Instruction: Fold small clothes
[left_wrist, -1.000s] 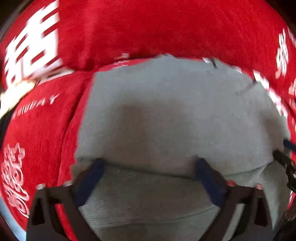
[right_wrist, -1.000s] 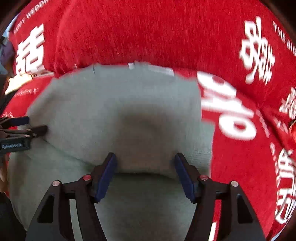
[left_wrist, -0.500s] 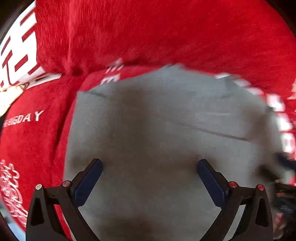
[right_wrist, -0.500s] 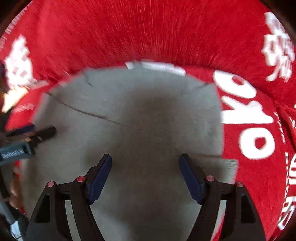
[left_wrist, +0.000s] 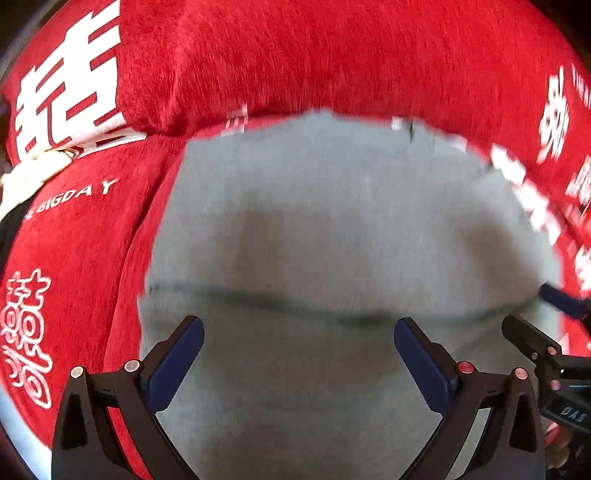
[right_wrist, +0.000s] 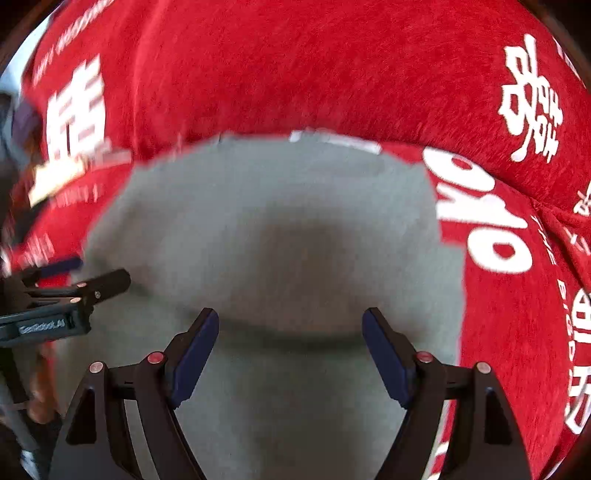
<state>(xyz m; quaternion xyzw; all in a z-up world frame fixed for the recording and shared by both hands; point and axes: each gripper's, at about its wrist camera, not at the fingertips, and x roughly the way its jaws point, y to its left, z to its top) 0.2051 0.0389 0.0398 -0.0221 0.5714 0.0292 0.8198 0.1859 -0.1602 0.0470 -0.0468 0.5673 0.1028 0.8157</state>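
We hold both grippers over a grey garment (left_wrist: 332, 229) that lies on a red cover (left_wrist: 295, 55) printed with white characters. The garment has a fold line running left to right across it, just beyond our fingertips. Our left gripper (left_wrist: 299, 354) is spread wide with nothing between its blue pads (left_wrist: 177, 362). Our right gripper (right_wrist: 291, 350) has just been opening and also stands wide, gripping nothing. Each gripper shows at the edge of the other's view, near the fold line.

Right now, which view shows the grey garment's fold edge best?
Left wrist view: the fold edge crosses the grey garment nearly side to side. Right wrist view shows a shorter, blurrier stretch.
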